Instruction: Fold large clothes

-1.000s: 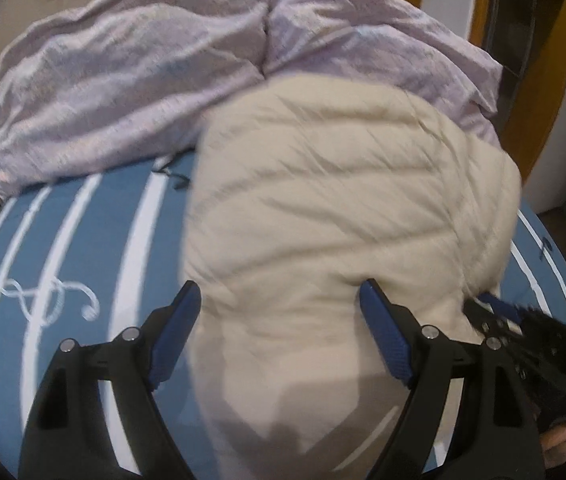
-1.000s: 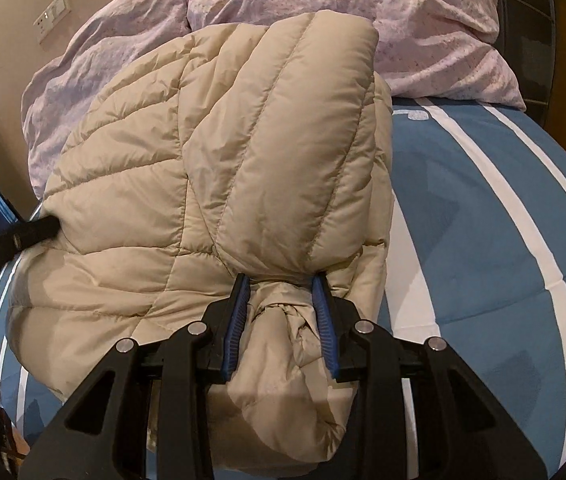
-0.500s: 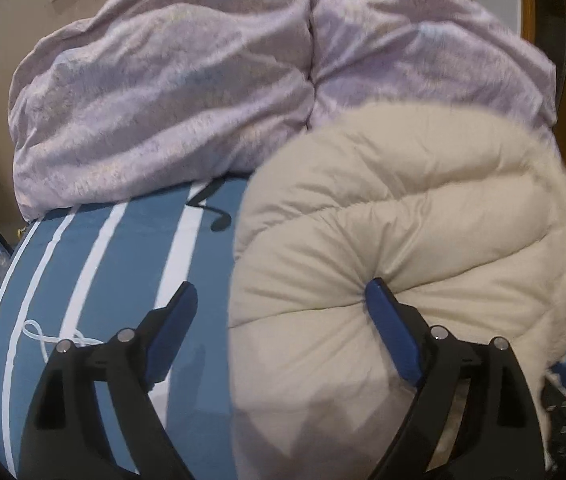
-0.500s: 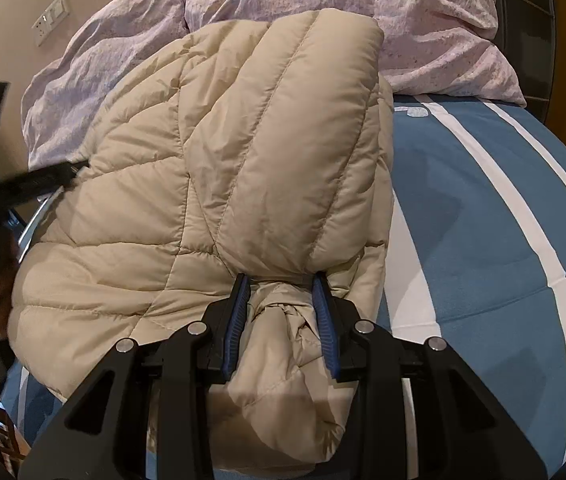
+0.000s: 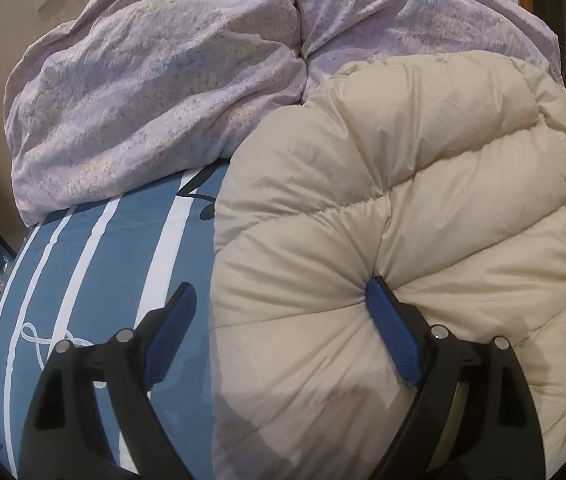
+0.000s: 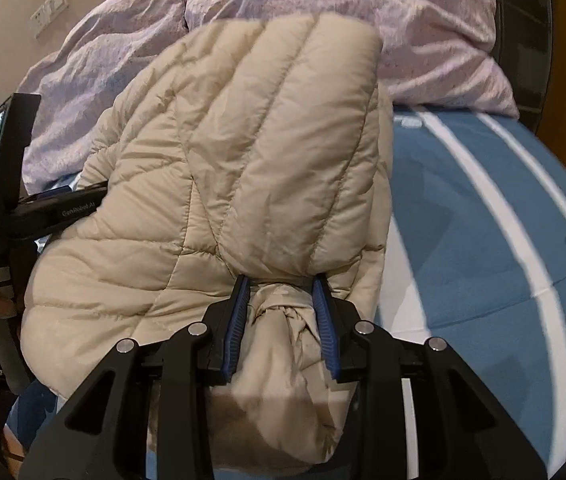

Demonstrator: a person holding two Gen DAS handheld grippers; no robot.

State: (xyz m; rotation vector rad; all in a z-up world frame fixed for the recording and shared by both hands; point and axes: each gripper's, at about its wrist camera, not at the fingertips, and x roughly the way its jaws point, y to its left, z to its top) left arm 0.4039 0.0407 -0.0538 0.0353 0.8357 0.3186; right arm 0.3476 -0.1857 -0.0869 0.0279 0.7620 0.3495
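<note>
I have the beige puffer jacket (image 6: 219, 184) lying on the blue striped bedspread (image 6: 483, 216), its far end up against the lilac duvet (image 6: 363, 28) heaped ahead of both tools. My right gripper (image 6: 281, 312) is clenched on a bunched wad of the jacket's fabric, seemingly a sleeve or cuff end, pinched between its blue pads, with a folded panel of the coat stretching away from the jaws. My left gripper (image 5: 279, 312) stands spread wide: its right finger (image 5: 391, 336) presses into the quilted edge and dimples the padding, while its left finger (image 5: 171, 328) hangs over bare bedspread just beside the jacket's edge. It grasps nothing.

I judge I am mid-fold, with one side of the coat already laid over the body and the right tool holding the gathered end, while the left is placed to pin or take the opposite edge.

The next move, as I see it, calls for the left jaws to close on that near edge, or press it flat, so the right can carry its wad forward over the body. The padding is springy and slippery, so a shallow bite may slide off and the fold may puff open.
</note>
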